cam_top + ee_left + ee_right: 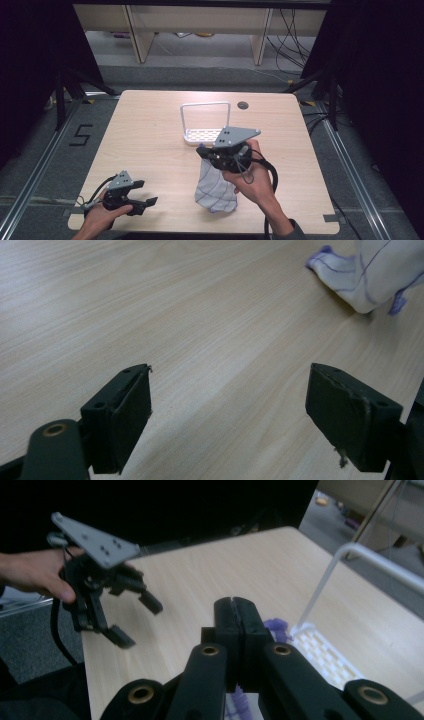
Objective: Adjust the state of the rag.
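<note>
On a pale wood-grain tabletop (150,135) with rounded corners and one dark round grommet (243,105) near its far edge, the work sits toward the middle and near side. Around it the room is dim: grey floor, black curtains at both sides, light wooden furniture legs beyond the far edge, loose cables on the floor at the far right, and a "5" marked in black tape (80,135) on the floor to the left.

Counted: one cloth, one rack, two claws, two hands.

The cloth (216,187), white with thin purple lines, hangs from the right claw (210,154), whose jaws are pressed together on its top edge; its lower end reaches the tabletop near the front edge. In the right gripper view the jaws meet flat, with purple cloth showing just past and below them. The white rack (202,135), a perforated base with a tall wire loop standing up from it, sits just behind the right claw.

The left claw (144,205) is held low over the near left corner, jaws wide apart with nothing between them; in the left gripper view bare wood lies between the pads (127,415), and the cloth's lower end (360,275) lies well ahead.
</note>
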Tool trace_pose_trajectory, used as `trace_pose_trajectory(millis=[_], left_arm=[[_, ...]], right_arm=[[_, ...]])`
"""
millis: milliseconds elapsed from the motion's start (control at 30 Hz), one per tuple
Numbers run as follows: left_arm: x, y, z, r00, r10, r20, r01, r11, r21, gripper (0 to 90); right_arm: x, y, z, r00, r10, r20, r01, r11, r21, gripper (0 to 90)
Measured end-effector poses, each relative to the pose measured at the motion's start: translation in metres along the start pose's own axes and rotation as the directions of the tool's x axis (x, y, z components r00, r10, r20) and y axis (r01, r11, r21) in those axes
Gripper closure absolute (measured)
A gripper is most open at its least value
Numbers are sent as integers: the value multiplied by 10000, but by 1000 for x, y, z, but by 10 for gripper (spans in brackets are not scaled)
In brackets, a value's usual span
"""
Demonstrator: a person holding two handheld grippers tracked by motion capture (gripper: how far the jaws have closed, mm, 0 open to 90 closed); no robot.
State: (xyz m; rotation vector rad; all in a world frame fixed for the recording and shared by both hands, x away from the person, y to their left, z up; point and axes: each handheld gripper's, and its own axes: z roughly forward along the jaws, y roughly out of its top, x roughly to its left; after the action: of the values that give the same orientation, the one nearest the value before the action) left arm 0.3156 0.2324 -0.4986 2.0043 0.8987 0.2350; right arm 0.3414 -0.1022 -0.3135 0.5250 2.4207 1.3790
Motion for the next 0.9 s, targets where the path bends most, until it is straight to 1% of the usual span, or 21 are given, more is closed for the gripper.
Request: trace_pose_trajectory(millis=[67, 100, 133, 167, 200, 233, 267, 300, 400, 467, 533, 567, 600, 633, 667, 700, 733, 800, 833, 867, 900], left_arm=[[0, 0, 0, 9999, -120, -9, 120, 9999, -56, 178], [0, 0, -1, 10000, -80, -17, 80, 10000, -35, 178], [1, 0, -1, 10000, -60, 5, 60, 10000, 44, 178], [1, 1, -1, 10000, -73, 6, 73, 10000, 4, 178], [1, 0, -1, 10000, -56, -34, 56, 10000, -70, 177], [1, 1, -3, 10000, -82, -36, 82, 10000, -33, 177], [1, 1, -3, 9999, -127, -26, 127, 9999, -54, 177], [1, 1, -3, 9999, -82, -111, 81, 9999, -61, 177], [2, 2, -3, 9999, -107, -89, 106, 9999, -112, 176], [3, 3, -1, 9999, -144, -90, 143, 9998, -143, 176], [5, 5, 1, 9999, -85, -145, 84, 9999, -84, 176], [5, 7, 3, 9994, -171, -295, 167, 9998, -141, 176], [7, 9, 5, 9993, -247, -279, 241, 9995, -210, 176], [9, 11, 7, 9993, -217, -289, 209, 9994, -275, 177], [10, 13, 9, 9989, -308, -351, 297, 9990, -322, 177], [12, 15, 12, 9985, -401, -373, 388, 9986, -347, 177], [13, 17, 15, 9987, -397, -329, 386, 9987, -348, 177], [15, 23, 22, 9991, -304, -306, 296, 9992, -258, 177], [15, 26, 26, 9992, -294, -263, 286, 9991, -311, 179], [16, 29, 29, 9996, -161, -238, 158, 9998, -129, 181], [15, 32, 33, 9996, -128, -265, 123, 9997, -192, 182]], right_arm=[[0, 12, -9, 9998, -190, -5, 189, 9992, -351, 900], [1, 17, -13, 9998, -199, -50, 196, 9987, -473, 900], [1, 21, -17, 9992, -392, 70, 396, 9971, -657, 900], [1, 23, -22, 9994, -331, 76, 335, 9970, -693, 900], [1, 23, -26, 9996, -287, 77, 292, 9970, -719, 900], [-1, 20, -28, 9989, -332, 341, 360, 9959, -829, 900], [-3, 14, -29, 9988, -205, 445, 238, 9970, -737, 900], [-9, 7, -30, 9979, -281, 587, 316, 9977, -597, 900], [-25, -28, -31, 9937, 746, 842, -729, 9971, -237, 900], [-37, -56, -30, 9863, 1268, 1052, -1290, 9915, 140, 900], [-46, -84, -26, 9763, 1801, 1204, -1880, 9805, 579, 900], [-50, -97, -24, 9693, 2067, 1330, -2178, 9731, 750, 900], [-55, -110, -21, 9668, 2173, 1342, -2283, 9708, 731, 900], [-57, -120, -20, 9552, 2591, 1431, -2737, 9572, 936, 900], [-58, -128, -18, 9458, 2860, 1537, -3028, 9478, 997, 900], [-63, -136, -17, 9479, 2796, 1523, -2973, 9485, 1091, 900], [-64, -141, -15, 9404, 3000, 1603, -3211, 9385, 1273, 900], [-65, -149, -12, 9335, 3136, 1742, -3402, 9279, 1526, 900], [-68, -151, -11, 9361, 3060, 1736, -3332, 9295, 1582, 900], [-68, -153, -9, 9309, 3179, 1801, -3475, 9226, 1675, 900], [-70, -155, -9, 9328, 3075, 1880, -3399, 9239, 1757, 900]])
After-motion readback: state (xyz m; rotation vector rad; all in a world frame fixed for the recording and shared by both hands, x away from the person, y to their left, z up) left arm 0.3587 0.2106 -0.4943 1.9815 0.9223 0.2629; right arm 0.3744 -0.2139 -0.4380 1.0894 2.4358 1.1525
